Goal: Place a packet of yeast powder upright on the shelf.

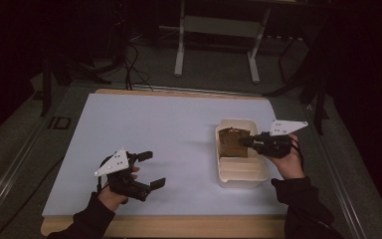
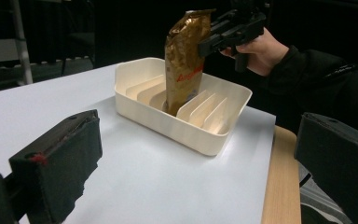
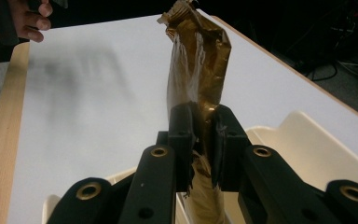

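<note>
A gold foil pouch (image 2: pixel 182 60) stands upright in a cream slotted tray (image 2: pixel 144 110), in a slot near the tray's far end. My right gripper (image 1: pixel 247 142) is shut on the pouch's (image 3: pixel 196 70) upper edge; in the right gripper view both jaws press the foil between them. In the high view the pouch (image 1: pixel 231 140) shows brown inside the tray (image 1: pixel 241 177) at the table's right. My left gripper (image 1: pixel 150 169) is open near the front left, well clear of the tray, with nothing between its pads (image 2: pixel 56 163).
The table has a white top (image 1: pixel 169 129) with a wooden front edge (image 1: pixel 179 226). Metal frame legs (image 1: pixel 180 50) and cables lie on the floor behind the table. Several divider slots (image 2: pixel 205 109) in the tray hold nothing.
</note>
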Demonstrator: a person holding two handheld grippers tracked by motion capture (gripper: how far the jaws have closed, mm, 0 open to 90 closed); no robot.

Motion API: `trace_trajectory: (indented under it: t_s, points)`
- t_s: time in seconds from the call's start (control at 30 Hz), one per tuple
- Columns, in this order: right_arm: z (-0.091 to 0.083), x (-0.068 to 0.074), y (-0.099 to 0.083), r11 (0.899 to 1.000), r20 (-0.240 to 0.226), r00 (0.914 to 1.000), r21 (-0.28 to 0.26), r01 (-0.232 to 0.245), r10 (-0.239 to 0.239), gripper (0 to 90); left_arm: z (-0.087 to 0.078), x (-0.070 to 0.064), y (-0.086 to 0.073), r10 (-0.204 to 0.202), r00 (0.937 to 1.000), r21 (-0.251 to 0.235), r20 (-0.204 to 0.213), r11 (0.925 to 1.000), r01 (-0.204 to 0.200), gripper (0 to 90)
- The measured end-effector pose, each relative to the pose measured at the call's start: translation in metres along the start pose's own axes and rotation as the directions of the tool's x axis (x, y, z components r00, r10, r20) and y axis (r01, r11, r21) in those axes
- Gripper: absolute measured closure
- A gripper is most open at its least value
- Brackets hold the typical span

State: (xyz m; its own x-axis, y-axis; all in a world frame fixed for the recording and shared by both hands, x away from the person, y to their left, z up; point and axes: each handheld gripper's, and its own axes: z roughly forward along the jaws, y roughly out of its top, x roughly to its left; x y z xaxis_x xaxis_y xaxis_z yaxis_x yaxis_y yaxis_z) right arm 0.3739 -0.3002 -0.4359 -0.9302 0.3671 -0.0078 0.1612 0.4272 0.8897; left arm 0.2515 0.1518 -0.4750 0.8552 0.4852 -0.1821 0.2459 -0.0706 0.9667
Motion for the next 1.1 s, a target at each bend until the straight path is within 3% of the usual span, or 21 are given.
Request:
trace_trajectory:
  t_s: [0.3,0.43,0.5,0.6,0.8,0.93,1.1]
  points:
    - [0.001,-0.001,-0.013,0.999,0.019,0.9992,0.014,-0.035,0.034,78.8,0.001,-0.001,0.000,-0.001,1.0000,0.000,0.001,1.0000,0.001,1.4]
    - [-0.001,0.001,-0.008,0.997,0.052,0.9967,0.040,-0.064,0.062,68.8,0.000,-0.001,-0.001,-0.001,1.0000,0.004,0.000,1.0000,0.001,1.4]
    - [-0.002,0.002,-0.004,0.992,0.079,0.9910,0.054,-0.113,0.108,64.5,0.000,0.000,-0.001,-0.002,1.0000,0.005,0.001,1.0000,0.002,1.4]
    - [-0.008,0.003,0.003,0.990,0.122,0.9835,0.038,-0.139,0.134,55.6,0.000,-0.001,-0.001,-0.001,1.0000,0.005,0.002,1.0000,0.001,1.4]
    - [-0.018,0.010,0.024,0.993,0.184,0.9764,0.005,-0.115,0.112,43.7,0.001,0.000,-0.002,0.000,1.0000,0.009,-0.001,1.0000,0.000,1.4]
    - [-0.021,0.017,0.038,0.993,0.192,0.9747,-0.022,-0.112,0.114,38.9,0.001,-0.001,-0.002,0.002,1.0000,0.012,-0.001,0.9999,-0.002,1.4]
    - [-0.019,0.028,0.051,0.991,0.172,0.9763,-0.030,-0.128,0.131,25.8,0.000,-0.001,-0.001,0.007,1.0000,0.012,-0.003,0.9999,-0.007,1.4]
